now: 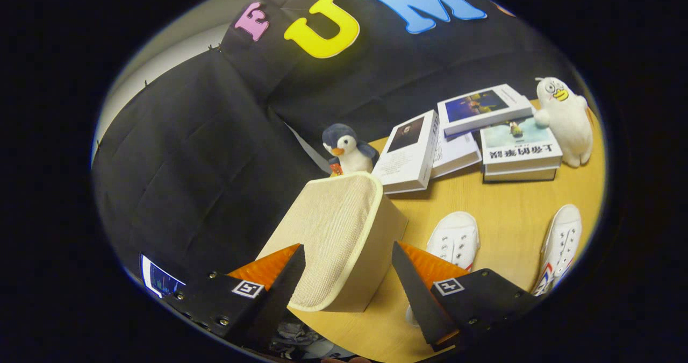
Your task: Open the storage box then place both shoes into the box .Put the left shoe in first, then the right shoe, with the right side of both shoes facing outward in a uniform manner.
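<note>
A: Where is the storage box [344, 239] right now?

B: Between the fingers [348, 269], lid still down. The fingers are spread wide, one on each side of its near corner, and neither presses on it. They grip nothing.

A: How do you expect it to handle?

B: It looks like woven fabric over a light frame, with a pale piped edge around the lid. I would judge it light and a little yielding, so a hard pinch could dent the wall or slide the whole box across the desk [510, 218]. The lid seems a soft flap, not a rigid cover.

A: So where to take hold?

B: On the lid's piped rim at the near edge, just ahead of the fingers. The piping gives a firmer ridge than the flat cloth. Whether there is a hinge at the far side I cannot tell.

A: And the shoes?

B: One white shoe [454, 239] lies just beyond the right-hand finger, the second white shoe [561, 239] farther out to that side. Canvas uppers, soft and easy to crush; the stiffer heel or sole edge seems the better hold. Which is left I cannot say for certain.
</note>
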The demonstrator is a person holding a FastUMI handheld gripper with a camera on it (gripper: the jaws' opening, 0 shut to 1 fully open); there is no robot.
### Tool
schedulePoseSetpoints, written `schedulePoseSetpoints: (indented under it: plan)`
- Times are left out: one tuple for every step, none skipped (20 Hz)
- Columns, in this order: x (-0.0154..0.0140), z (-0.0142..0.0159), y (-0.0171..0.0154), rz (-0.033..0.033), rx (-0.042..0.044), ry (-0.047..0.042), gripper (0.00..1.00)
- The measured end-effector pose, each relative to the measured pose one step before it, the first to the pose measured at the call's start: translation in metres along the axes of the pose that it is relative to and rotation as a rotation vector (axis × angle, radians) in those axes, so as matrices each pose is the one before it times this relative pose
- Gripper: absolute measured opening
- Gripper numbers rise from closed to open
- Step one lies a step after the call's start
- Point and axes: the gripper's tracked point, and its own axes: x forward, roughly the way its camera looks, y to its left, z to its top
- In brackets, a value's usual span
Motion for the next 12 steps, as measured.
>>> schedulePoseSetpoints:
  plan:
    - [0.00677,-0.00625,0.00061,0.01831,0.03443,0.02033,0.99]
    - [0.00407,-0.00601,0.0004,0.02678,0.04112,0.01856,0.99]
    - [0.00487,-0.00458,0.00038,0.02711,0.04472,0.01922,0.99]
    - [0.00748,-0.0054,-0.0012,0.01765,0.04331,0.02206,0.99]
    - [0.00426,-0.00374,-0.00148,0.01281,0.03766,0.02124,0.99]
    - [0.00539,-0.00245,-0.00086,0.00883,0.03826,0.01564,0.99]
    - [0.00609,0.00014,-0.0002,0.0149,0.037,0.01001,0.99]
    - [0.00662,-0.0014,0.00092,0.00823,0.03333,0.00991,0.96]
    - [0.00295,-0.00198,0.00079,0.00255,0.02986,0.01254,0.95]
    - [0.00075,-0.00163,0.0045,0.01405,0.02033,0.00981,0.91]
    - [0.00166,0.00094,0.00346,0.01069,0.02006,0.00796,0.88]
    - [0.00022,-0.00086,0.00517,0.01613,0.02115,0.00963,0.84]
